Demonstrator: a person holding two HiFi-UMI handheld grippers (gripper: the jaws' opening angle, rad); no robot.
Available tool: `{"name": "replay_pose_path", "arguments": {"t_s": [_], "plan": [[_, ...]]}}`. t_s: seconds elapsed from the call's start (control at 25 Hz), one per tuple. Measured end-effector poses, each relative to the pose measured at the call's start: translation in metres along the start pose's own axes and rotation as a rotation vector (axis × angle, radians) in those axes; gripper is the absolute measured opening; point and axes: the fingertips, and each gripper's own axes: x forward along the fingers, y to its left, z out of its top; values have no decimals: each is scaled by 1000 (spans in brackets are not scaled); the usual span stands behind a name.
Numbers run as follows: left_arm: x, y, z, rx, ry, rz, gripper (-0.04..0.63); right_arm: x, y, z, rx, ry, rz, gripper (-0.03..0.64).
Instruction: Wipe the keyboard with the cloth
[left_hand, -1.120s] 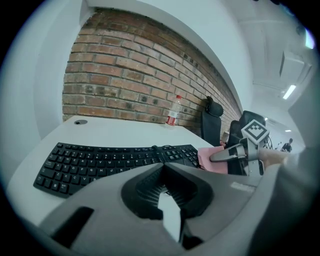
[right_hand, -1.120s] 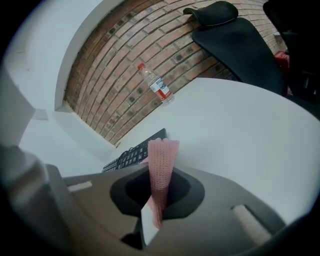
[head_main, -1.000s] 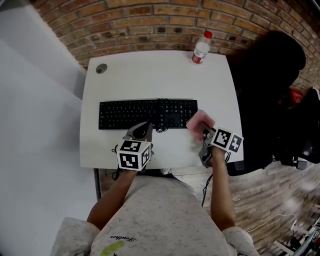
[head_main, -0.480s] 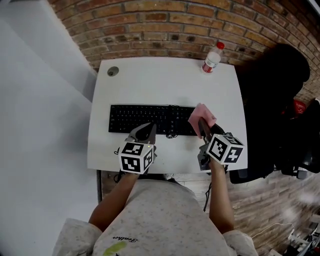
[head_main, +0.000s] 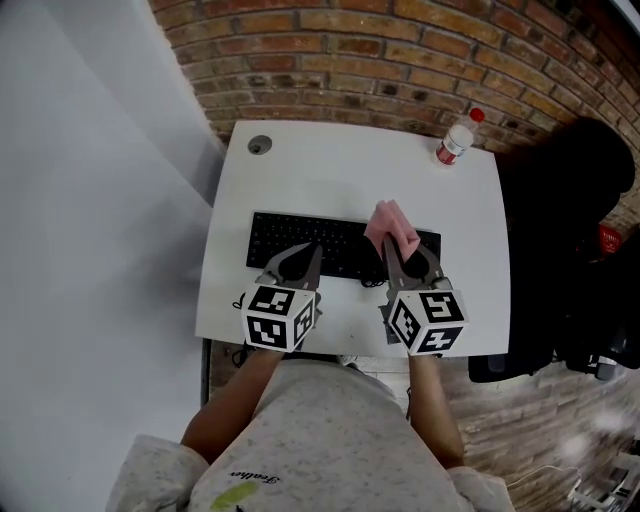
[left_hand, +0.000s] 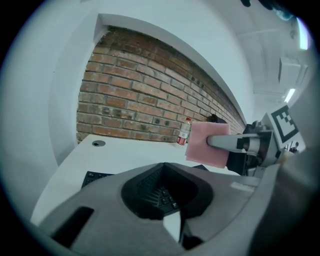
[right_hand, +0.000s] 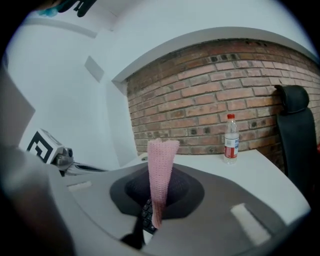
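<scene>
The black keyboard (head_main: 290, 238) lies across the middle of the white desk (head_main: 340, 170). My right gripper (head_main: 402, 252) is shut on a pink cloth (head_main: 388, 224) and hovers over the keyboard's right half. The cloth stands up from the jaws (right_hand: 161, 165) with keys (right_hand: 146, 215) visible below it. I cannot tell whether the cloth touches the keys. My left gripper (head_main: 300, 262) is shut and holds nothing, its tips at the keyboard's front edge near the middle. From the left gripper view I see the cloth (left_hand: 205, 147) and part of the keyboard (left_hand: 95, 177).
A plastic bottle with a red cap (head_main: 456, 137) stands at the desk's far right corner. A round grommet (head_main: 260, 145) sits at the far left. A black chair (head_main: 565, 200) is right of the desk, with a brick wall (head_main: 400, 50) behind. A cable (head_main: 372, 283) loops by the keyboard's front edge.
My right gripper has carried the cloth left and forward, from beside the keyboard's right end to over its right half. The left gripper stays at the front edge.
</scene>
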Motion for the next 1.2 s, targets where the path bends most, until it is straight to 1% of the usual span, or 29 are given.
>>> {"name": "replay_pose_path", "arguments": {"t_s": [0.2, 0.36, 0.68, 1.2], "plan": [[-9, 14, 9, 22, -11, 4, -8, 5, 15, 7, -33, -38, -5, 23], [-10, 21, 12, 29, -17, -7, -8, 8, 19, 6, -101, -32, -45, 21], [-9, 25, 12, 30, -7, -23, -8, 9, 16, 8, -88, -41, -84, 21], [-6, 23, 11, 22, 2, -30, -8, 8, 13, 9, -98, -36, -89, 21]]}}
